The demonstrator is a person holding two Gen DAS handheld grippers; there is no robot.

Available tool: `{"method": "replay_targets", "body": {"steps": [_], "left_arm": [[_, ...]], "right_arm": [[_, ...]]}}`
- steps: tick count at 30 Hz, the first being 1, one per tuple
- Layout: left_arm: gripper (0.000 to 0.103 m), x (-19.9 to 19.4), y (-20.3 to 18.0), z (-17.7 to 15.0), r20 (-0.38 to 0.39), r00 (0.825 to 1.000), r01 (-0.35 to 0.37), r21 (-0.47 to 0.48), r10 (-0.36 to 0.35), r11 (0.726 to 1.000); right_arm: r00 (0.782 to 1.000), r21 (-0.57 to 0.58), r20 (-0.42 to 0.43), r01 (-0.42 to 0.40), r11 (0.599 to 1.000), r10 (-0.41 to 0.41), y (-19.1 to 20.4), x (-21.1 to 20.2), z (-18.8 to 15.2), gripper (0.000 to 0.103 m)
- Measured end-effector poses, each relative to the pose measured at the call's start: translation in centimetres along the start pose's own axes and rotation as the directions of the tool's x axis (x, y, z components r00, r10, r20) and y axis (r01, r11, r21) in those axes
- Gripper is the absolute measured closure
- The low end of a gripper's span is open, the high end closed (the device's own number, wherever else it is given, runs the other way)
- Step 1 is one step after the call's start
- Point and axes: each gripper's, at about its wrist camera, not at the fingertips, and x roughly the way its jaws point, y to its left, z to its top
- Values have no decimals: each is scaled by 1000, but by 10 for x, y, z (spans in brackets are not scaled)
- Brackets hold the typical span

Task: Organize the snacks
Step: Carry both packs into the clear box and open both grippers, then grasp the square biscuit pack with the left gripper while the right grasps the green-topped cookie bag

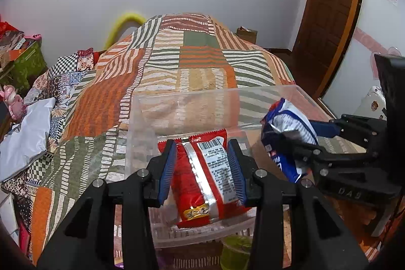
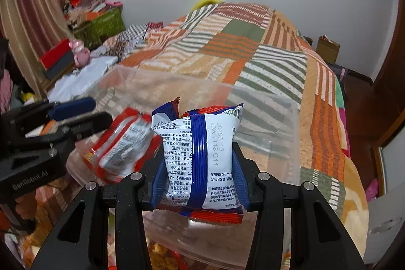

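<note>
Both wrist views close above one clear bin (image 1: 141,118), bedward.

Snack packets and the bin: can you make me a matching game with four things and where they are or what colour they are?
Things
1. red packet
2. blue and white packet
3. clear plastic bin
4. patchwork bedspread

Clues
A. see-through, sits on the bed
B. held in the right tongs
C. orange, green and white stripes
D. held in the left tongs

Right pairs: 1-D, 2-B, 3-A, 4-C
</note>
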Motion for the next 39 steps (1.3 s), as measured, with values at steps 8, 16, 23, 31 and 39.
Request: {"method": "replay_targets", "body": {"steps": [8, 16, 23, 31, 39], "left_arm": [[62, -17, -1, -1, 18, 1000, 5, 0, -5, 1000], [46, -47, -2, -7, 35, 999, -6, -10, 7, 1000], [37, -85, -4, -21, 35, 999, -9, -21, 10, 1000], [28, -121, -13, -55, 20, 1000, -15, -4, 15, 1000], [24, -145, -18, -96, -28, 1000, 0, -24, -1, 1000]], "right_arm": [[1000, -9, -3, 10, 1000, -10, 1, -6, -2, 57], [997, 4, 79, 16, 1000, -16, 2, -44, -3, 48], [991, 18, 135, 1, 1000, -4, 6, -82, -18, 39], [989, -15, 150, -13, 1000, 15, 27, -110, -46, 39], [988, -49, 143, -45, 998, 51, 47, -122, -73, 36]]}}
